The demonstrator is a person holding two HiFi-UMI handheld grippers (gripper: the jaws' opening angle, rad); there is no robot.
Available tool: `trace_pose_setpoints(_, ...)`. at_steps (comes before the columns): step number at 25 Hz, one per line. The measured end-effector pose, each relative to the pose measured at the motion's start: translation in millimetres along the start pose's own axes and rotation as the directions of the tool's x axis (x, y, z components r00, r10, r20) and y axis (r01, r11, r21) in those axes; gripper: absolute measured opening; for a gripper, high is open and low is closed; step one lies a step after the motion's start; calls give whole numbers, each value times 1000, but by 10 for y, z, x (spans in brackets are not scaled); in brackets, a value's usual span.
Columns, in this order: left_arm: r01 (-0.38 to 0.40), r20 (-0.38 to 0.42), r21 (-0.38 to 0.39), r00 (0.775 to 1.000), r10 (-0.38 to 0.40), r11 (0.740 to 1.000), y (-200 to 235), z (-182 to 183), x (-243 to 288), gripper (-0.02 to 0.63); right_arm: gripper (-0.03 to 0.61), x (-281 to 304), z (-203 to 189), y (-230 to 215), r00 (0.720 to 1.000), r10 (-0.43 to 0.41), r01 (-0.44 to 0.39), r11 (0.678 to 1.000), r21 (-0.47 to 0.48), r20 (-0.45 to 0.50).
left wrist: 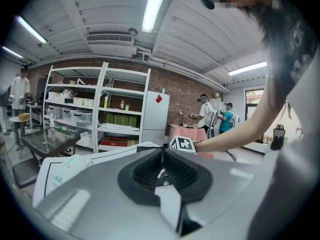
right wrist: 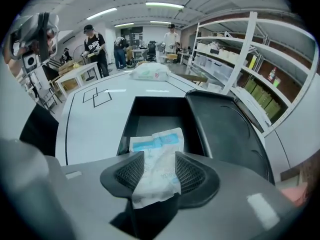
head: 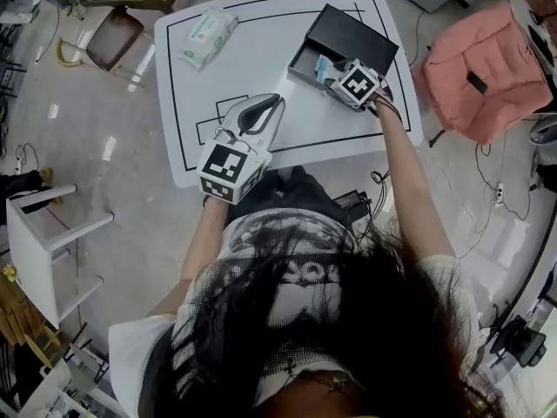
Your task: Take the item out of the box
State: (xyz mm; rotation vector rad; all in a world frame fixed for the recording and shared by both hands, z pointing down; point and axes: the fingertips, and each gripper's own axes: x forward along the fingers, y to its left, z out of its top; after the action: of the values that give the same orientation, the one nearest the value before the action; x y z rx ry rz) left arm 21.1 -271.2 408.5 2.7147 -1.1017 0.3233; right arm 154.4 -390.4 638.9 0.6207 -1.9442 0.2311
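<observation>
task stage: reach-in, grasp not made yet (my read)
box: black box (head: 300,66) at far right of the counter (head: 261,55), open, its lid (head: 359,33) folded back on the far side
item: white and blue packet (right wrist: 159,149), flat, lying inside the box at its near end; in the head view it shows as a pale patch (head: 323,68) just beside the gripper tip
right gripper: right gripper (right wrist: 159,176) tipped down into the box's near end, jaws spread wide, packet's near end sits between the pads; pads don't look to be pressing it, so nothing is carried
left gripper: left gripper (left wrist: 161,156) jaws pressed together, nothing in them; held over the near edge of the counter (head: 275,104), well apart from the box
other: pack of wipes (head: 207,35) at far left of the counter, untouched
done: box already open, right gripper lined up around the packet
left: pinch the packet, lift it clear of the box walls, set it down outside
risk (judgement): thin floppy packet, may slip or fold if pinched only at its edge
</observation>
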Motion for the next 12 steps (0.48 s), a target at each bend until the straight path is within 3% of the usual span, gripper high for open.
trace_pose_setpoints(5, -30, -2, -15, 1000, 30, 999, 93, -34, -94, 0, 190, 68, 22, 24, 1000, 8, -8, 997, 74, 7)
trace_pose_setpoints(12, -51, -3, -22, 999, 51, 998, 152, -75, -168, 0, 95, 78, 53, 12, 999, -21, 13, 985, 171, 46)
